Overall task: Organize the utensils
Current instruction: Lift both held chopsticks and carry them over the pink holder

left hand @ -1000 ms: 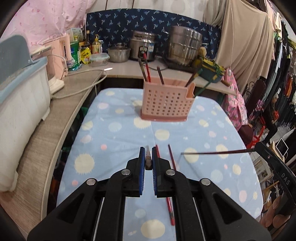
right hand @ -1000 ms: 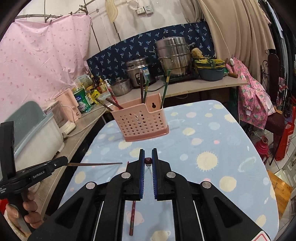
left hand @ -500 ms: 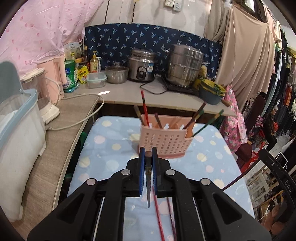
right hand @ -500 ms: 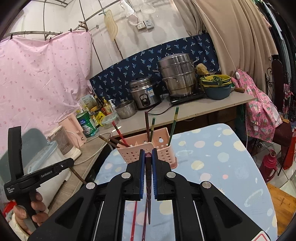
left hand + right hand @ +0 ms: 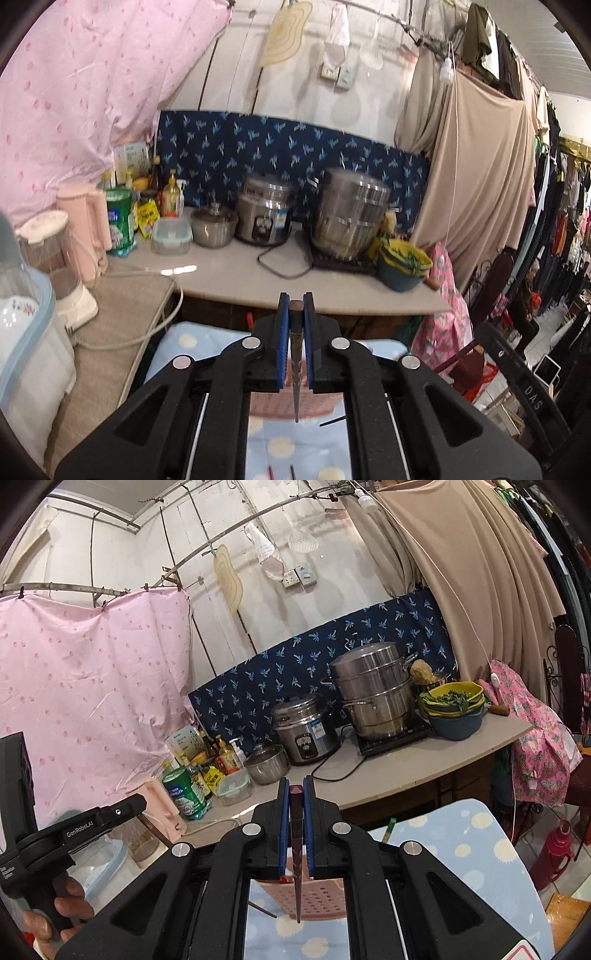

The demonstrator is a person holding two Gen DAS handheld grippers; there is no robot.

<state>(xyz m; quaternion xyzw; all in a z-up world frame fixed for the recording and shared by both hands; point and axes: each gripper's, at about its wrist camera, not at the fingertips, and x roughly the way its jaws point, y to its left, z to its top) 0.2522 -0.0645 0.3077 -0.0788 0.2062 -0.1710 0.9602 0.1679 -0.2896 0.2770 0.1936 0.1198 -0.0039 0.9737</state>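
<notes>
The pink holder (image 5: 291, 404) sits just below both tools, its contents hidden behind them. The left tool (image 5: 295, 306) is closed on a chopstick (image 5: 295, 369) that hangs tip-down between its pads, over the holder. The right tool (image 5: 295, 786) likewise pinches a chopstick (image 5: 297, 867), point down, just before the holder (image 5: 317, 901).

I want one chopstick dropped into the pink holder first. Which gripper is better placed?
Either, by a hair the left. Both the left gripper and the right gripper clamp a chopstick tip-down before the holder. The left's tip hangs over the holder's face; the right's chopstick ends below the holder's base.
</notes>
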